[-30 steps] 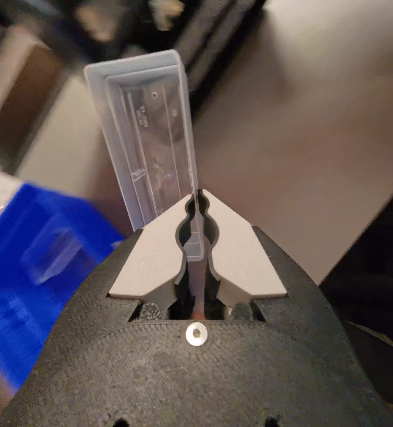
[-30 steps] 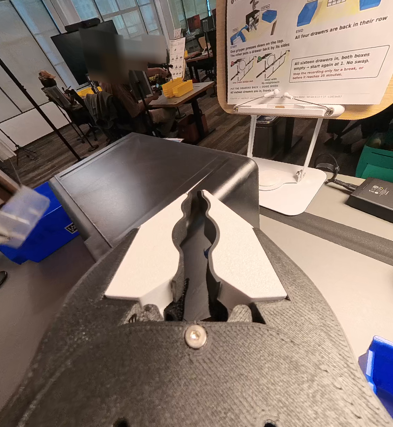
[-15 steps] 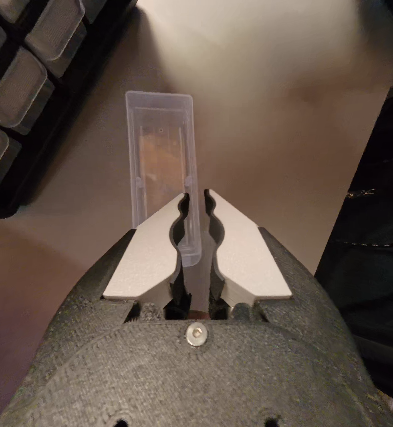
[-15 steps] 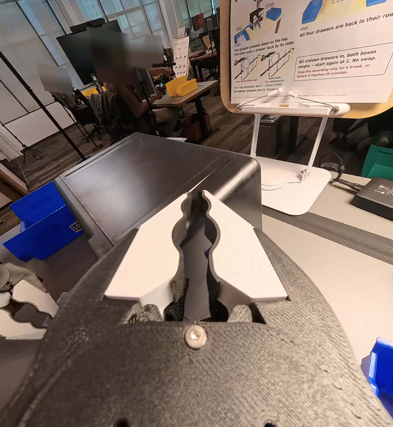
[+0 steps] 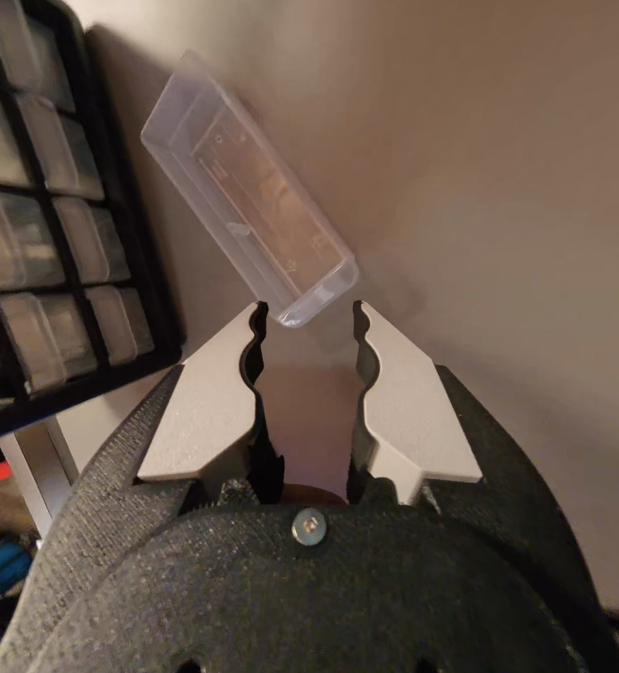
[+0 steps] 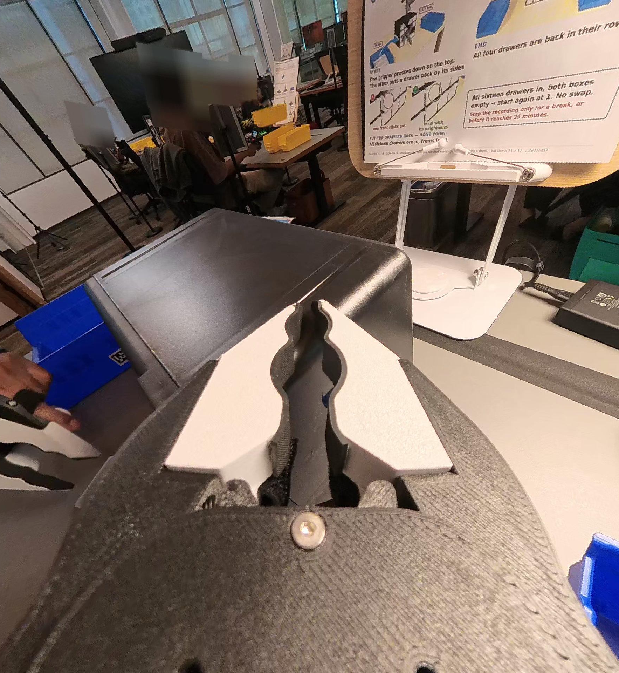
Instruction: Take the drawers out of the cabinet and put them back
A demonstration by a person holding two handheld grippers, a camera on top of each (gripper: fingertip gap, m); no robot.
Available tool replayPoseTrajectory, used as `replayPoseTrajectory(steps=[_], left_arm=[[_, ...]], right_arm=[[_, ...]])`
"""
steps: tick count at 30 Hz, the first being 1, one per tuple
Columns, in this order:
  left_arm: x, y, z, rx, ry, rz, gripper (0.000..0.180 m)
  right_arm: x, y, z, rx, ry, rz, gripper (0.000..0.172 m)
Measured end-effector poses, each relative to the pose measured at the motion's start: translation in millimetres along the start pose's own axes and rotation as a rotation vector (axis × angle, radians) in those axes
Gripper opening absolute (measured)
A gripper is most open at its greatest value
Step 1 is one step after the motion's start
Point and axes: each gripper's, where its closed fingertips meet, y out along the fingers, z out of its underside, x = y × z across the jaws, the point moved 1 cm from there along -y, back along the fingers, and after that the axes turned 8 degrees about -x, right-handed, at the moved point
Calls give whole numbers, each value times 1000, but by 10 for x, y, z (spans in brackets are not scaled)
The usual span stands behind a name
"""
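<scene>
Open office interior, daylit. Rear wall: tall grid-paned windows (image 6: 177, 22) above white panels (image 6: 45, 196). Floor: dark wood-look planks (image 6: 93, 240). Black tripod stand (image 6: 49, 145) crossed the left side at a slant. A dark screen (image 6: 118, 83) stood before the windows. Mid-room: wooden desk (image 6: 300, 145) on black legs, carrying yellow bins (image 6: 286, 140); a seated person (image 6: 206, 160) beside it, a dark garment over the chair back. Foreground: pale grey tabletop (image 6: 519, 418) with a dark padded strip (image 6: 519, 360) running across it; white stand (image 6: 457, 291) bearing a wood-backed printed sheet (image 6: 482, 91). Green crate (image 6: 610, 255) at far right. Lighting: even and soft
</scene>
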Motion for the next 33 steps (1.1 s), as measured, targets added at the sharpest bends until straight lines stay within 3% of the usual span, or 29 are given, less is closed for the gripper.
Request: replayPoseTrajectory(steps=[5,10,18,26,33], left_arm=[[3,227,66,36,179,-63,50],[-18,291,52,9,181,-89,26],[79,-96,-483,-187,68,-108,19],[548,-673,-984,-327,-57,-192,19],[864,-790,-1110,-310,-76,-245,19]], right_arm=[[0,0,-1,-1,0,-1,12],[1,1,-2,-2,0,-3,12],[2,2,-2,-3,0,-3,12],[4,3,-2,-2,-2,-1,12],[7,2,-1,1,-2,-4,12]])
